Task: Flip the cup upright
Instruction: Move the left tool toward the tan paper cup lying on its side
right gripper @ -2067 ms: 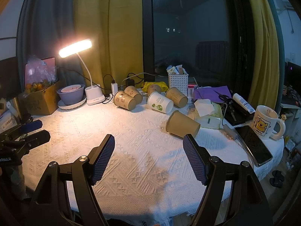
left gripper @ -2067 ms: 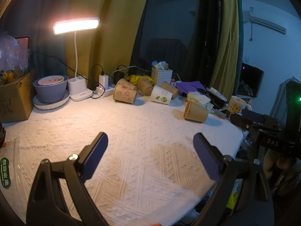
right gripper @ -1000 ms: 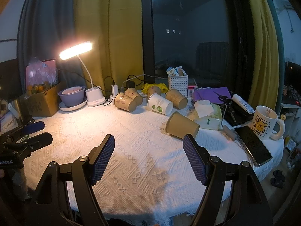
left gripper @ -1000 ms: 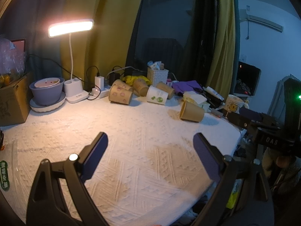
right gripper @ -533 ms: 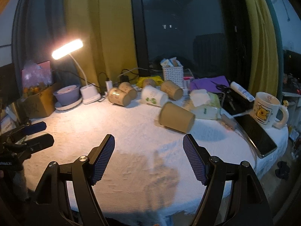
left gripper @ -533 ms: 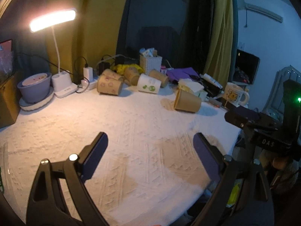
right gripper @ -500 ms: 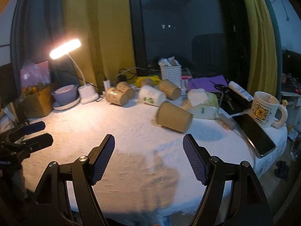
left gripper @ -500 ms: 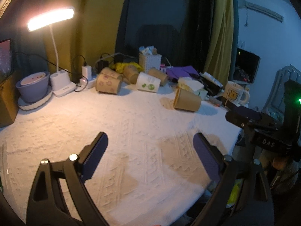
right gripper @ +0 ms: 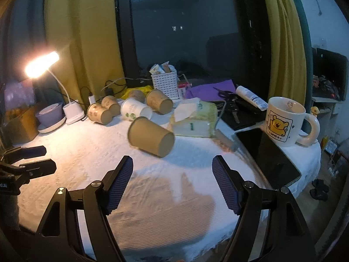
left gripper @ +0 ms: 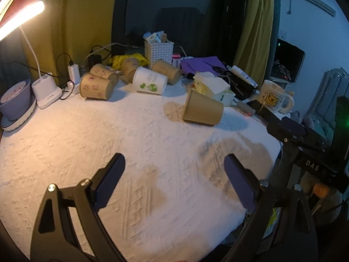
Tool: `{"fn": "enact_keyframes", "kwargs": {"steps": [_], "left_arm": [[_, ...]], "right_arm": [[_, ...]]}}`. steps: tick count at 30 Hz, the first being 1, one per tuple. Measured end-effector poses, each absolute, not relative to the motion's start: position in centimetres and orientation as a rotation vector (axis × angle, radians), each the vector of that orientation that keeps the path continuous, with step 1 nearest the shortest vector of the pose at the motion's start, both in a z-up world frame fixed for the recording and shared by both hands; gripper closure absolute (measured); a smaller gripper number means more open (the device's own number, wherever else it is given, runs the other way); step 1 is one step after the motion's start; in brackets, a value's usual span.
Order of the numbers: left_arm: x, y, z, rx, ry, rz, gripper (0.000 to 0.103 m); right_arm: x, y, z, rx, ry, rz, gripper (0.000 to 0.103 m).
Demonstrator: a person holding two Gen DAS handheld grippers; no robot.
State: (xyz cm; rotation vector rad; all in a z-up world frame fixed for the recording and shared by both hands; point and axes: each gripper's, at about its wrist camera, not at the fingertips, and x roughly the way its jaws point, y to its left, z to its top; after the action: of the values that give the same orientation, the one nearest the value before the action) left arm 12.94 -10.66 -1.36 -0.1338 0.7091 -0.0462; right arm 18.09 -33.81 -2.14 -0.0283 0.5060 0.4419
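- The cup (right gripper: 151,139) lies on its side on the worktop (right gripper: 87,144), just left of the tissue pack (right gripper: 194,120) and apparently not touching it; seen from the right wrist its closed base points toward the camera and its mouth away; the flip has not begun
- The right gripper (right gripper: 172,181) hangs in front of the cup, on the near side from the tissue pack, with jaws spread wide and nothing between them; the gap looks wider than the cup; no contact yet
- The left gripper (left gripper: 174,179) is also wide open and empty; it sits well apart from the cup (left gripper: 202,111), much farther from the tissue pack (left gripper: 212,87) than the right one
- Five more cups (right gripper: 122,108) lie toppled in a cluster behind and left of the tissue pack; whether they belong to the task I cannot tell; none stands upright
- A mug (right gripper: 285,121) and a phone (right gripper: 268,155) sit right of the tissue pack, clear of the likely path
- Judged progress: approach stage only; nothing is done; left to do are closing in on the cup, gripping its wall, turning it mouth-up and setting it down
- Likely risk: a paper cup on a textured cloth may roll or crush under a hard squeeze
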Motion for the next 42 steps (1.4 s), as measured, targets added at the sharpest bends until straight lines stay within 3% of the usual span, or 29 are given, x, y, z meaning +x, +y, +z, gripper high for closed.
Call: {"fn": "enact_keyframes", "kwargs": {"steps": [22, 42], "left_arm": [[24.9, -14.6, -3.7, -0.317, 0.948, -0.138, 0.01], [32.7, -13.6, -5.6, -0.614, 1.036, -0.066, 0.011]], "right_arm": [[26.5, -36.7, -1.9, -0.049, 0.581, 0.473, 0.025], [31.2, -36.2, -2.2, -0.062, 0.581, 0.508, 0.025]]}}
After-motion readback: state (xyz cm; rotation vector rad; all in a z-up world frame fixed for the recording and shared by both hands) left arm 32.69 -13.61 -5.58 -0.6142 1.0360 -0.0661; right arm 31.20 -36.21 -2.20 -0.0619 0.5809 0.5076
